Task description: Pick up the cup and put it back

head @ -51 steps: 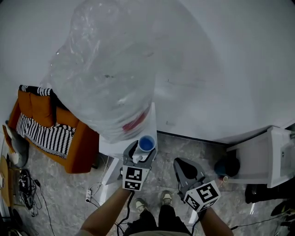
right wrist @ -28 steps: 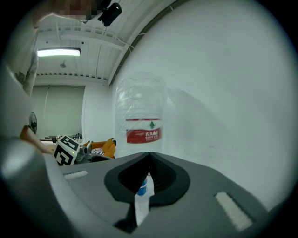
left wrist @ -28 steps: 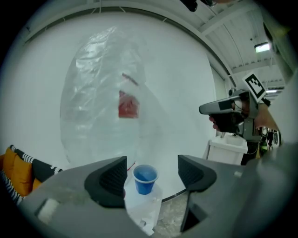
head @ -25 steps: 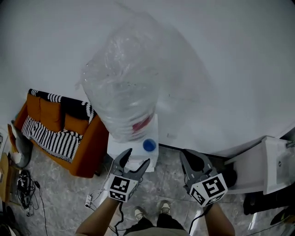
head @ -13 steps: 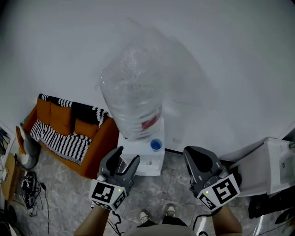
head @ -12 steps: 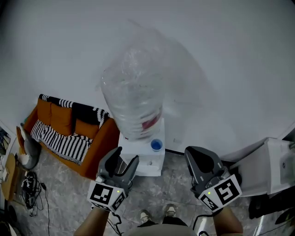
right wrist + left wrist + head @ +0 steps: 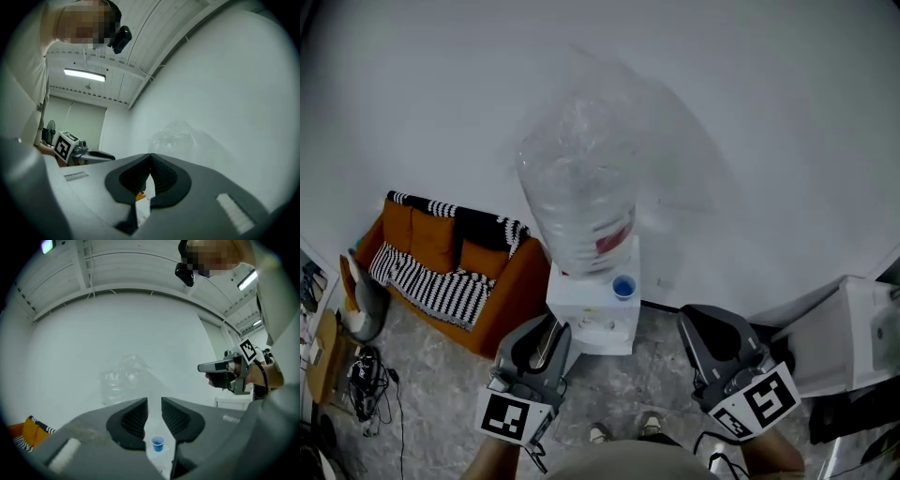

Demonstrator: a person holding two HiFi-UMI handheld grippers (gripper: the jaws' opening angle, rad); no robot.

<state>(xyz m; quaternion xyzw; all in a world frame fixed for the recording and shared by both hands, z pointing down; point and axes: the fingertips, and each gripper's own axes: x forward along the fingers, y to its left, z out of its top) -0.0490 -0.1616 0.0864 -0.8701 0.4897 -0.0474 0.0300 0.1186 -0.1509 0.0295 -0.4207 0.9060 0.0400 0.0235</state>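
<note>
Currently the blue cup [image 7: 624, 286] stands upright on the top of the white water dispenser [image 7: 598, 319], just beside the neck of the large clear bottle [image 7: 581, 183] mounted on it. Neither gripper touches the cup, and both are held apart from the dispenser, nearer the person. The left gripper [image 7: 154, 401] has just been closing. Its jaws now stand with only a narrow gap and nothing between them, and the cup shows far off through that gap. The right gripper [image 7: 150, 157] has its jaws pressed together at the tips and holds nothing. An orange sofa [image 7: 441, 248] with a striped blanket sits on the floor to the left of the dispenser.
</note>
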